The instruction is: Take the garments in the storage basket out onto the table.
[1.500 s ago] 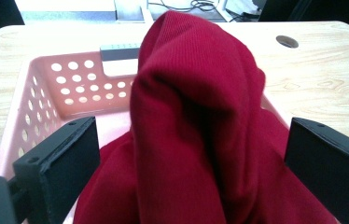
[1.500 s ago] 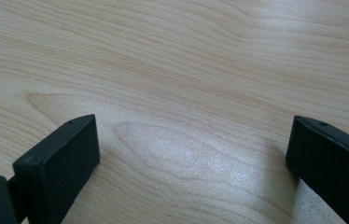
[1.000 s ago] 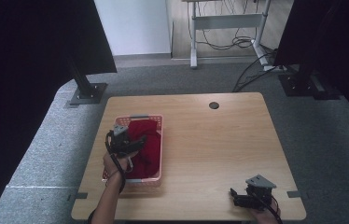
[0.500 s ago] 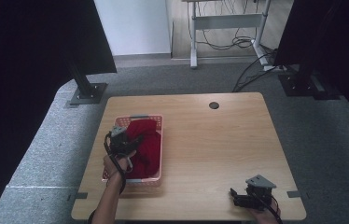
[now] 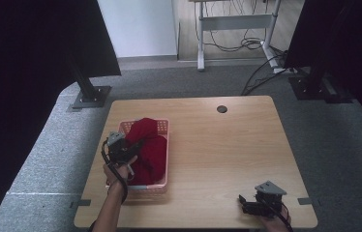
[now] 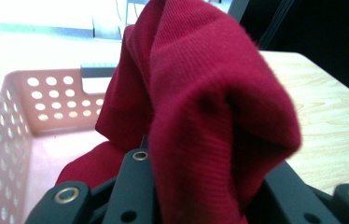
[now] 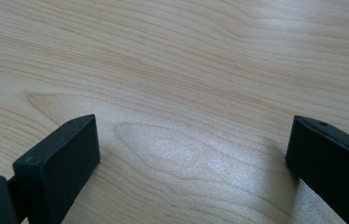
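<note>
Since a moment ago: left hand-held gripper (image 5: 131, 146) has lifted the red cloth (image 5: 147, 145) a little higher over the pink basket (image 5: 164, 159).
Right hand-held gripper (image 5: 244, 205): jaws wide apart, empty, resting low on the desk (image 5: 227, 145).
Left grip: clamped on a bunched fold.
Risk: most of the cloth lies in the basket; pulling may drag it or slip the fold.

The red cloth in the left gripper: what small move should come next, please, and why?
Probably lift the left gripper higher. Its jaws are shut on the red cloth, but much of the cloth lies in the pink basket. The right gripper rests open on the table, far from it.
</note>
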